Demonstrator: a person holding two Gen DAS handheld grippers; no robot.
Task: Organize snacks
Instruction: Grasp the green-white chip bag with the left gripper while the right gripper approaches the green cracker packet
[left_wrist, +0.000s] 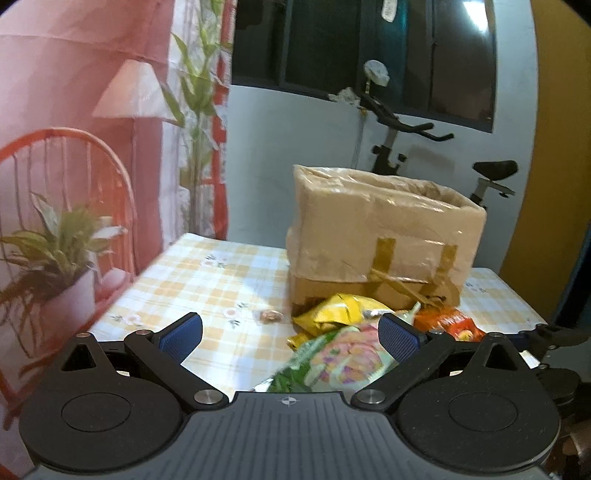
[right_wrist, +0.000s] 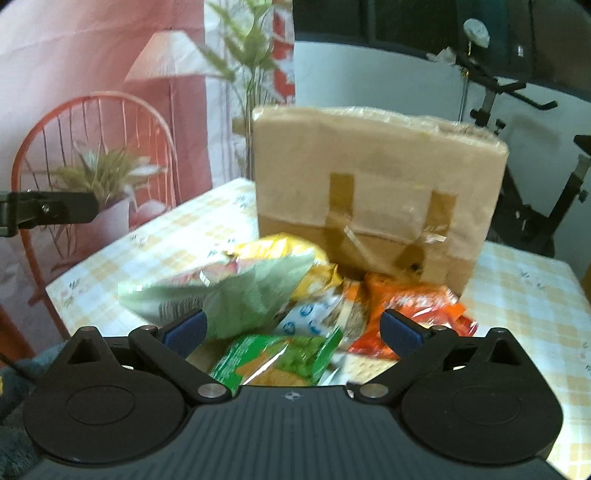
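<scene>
Several snack packets lay heaped on the bench (right_wrist: 535, 306) right against the front of a tall taped box (right_wrist: 376, 184), and both tongs hung wide open with nothing in them. The right tongs (right_wrist: 291, 330) were just over the near edge of the heap, above a green packet (right_wrist: 280, 363), with a pale green bag (right_wrist: 229, 299) at the left pad, a white packet (right_wrist: 314, 321) behind and an orange one (right_wrist: 413, 310) by the right pad. The left tongs (left_wrist: 290, 338) sat further left, over bare cloth, with a flowery bag (left_wrist: 340, 362) beside the right pad, a yellow bag (left_wrist: 336, 310) beyond it, and a small loose sweet (left_wrist: 269, 315) apart from the pile. The step looked like a first pick for the box. It would go best to take the top, free packet, probably the green one, pinching a flat sealed edge rather than the puffed middle, since slick film slips and crushes easily. Lifting straight up before moving over the high box rim would keep neighbours from dragging. Whether the box held anything could not be told.
</scene>
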